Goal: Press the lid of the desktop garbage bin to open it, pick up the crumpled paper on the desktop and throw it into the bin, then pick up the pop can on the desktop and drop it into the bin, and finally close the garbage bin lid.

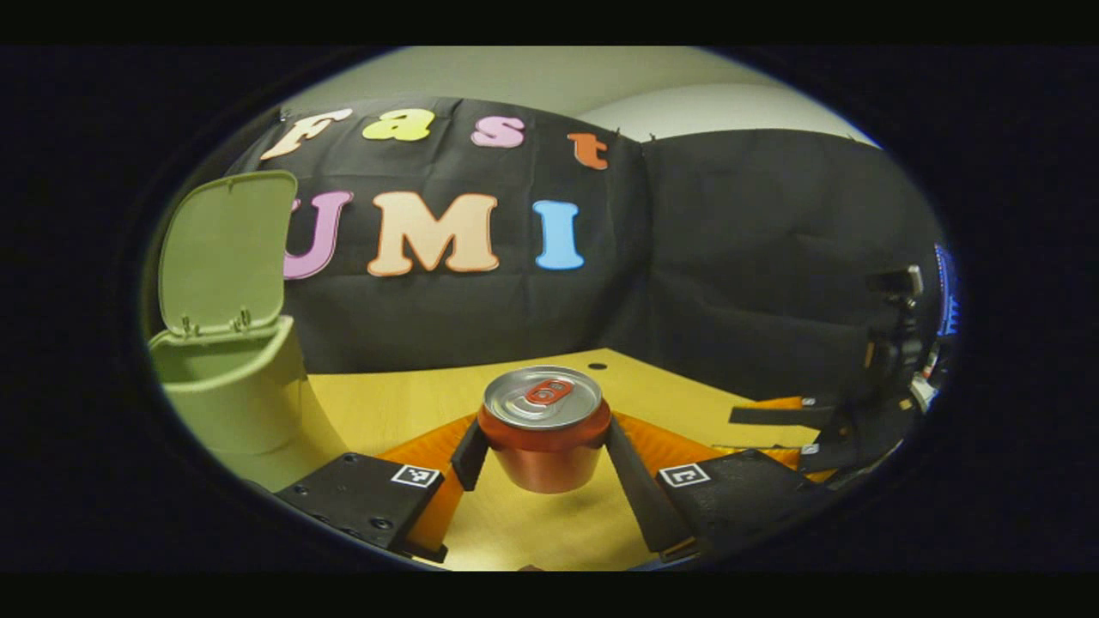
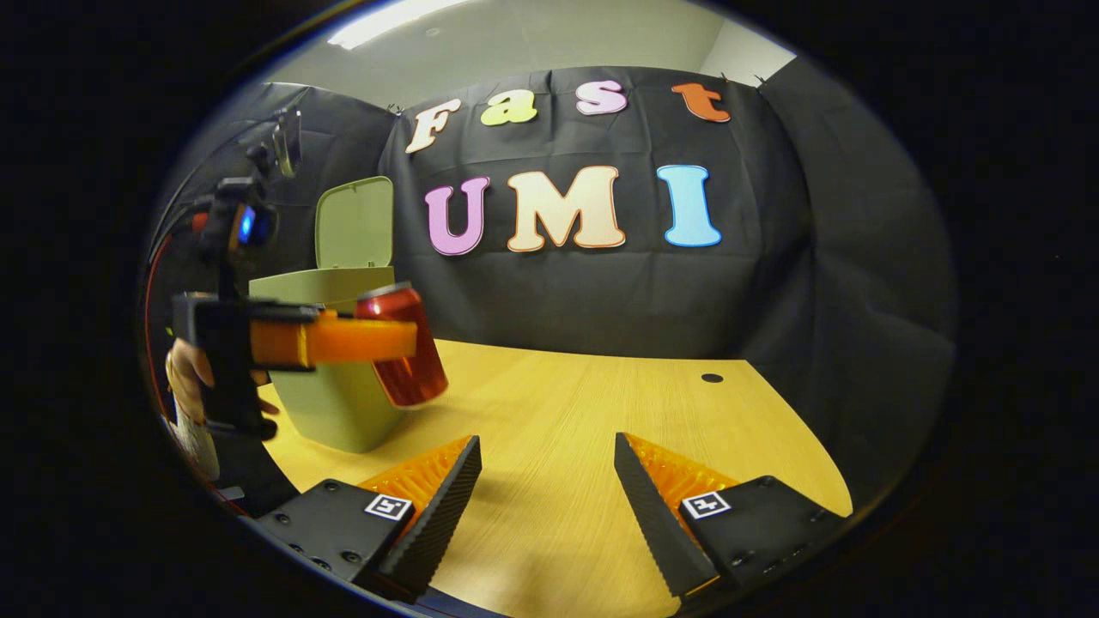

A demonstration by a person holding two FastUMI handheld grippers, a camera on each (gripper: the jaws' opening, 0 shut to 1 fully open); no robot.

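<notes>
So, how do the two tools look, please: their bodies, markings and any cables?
Each tool has a black body with screws and a small square black-and-white marker beside each finger. The fingers are wedge-shaped with ribbed faces. This shows on the left tool and the right tool. In the right gripper view, a hand holds the left tool's black handle, which carries a small blue light and a thin red cable.

— What surrounds the desk?
— Black cloth (image 2: 601,283) hangs as the booth's wall behind it and folds round on the side.
— And the desk itself?
— A pale wooden top (image 2: 584,412) with a small dark round hole (image 2: 712,378) near its far edge.
— Above the cloth?
— A light-coloured wall or ceiling (image 2: 549,43), with what may be a strip light (image 2: 391,21), though it is blurred.
</notes>
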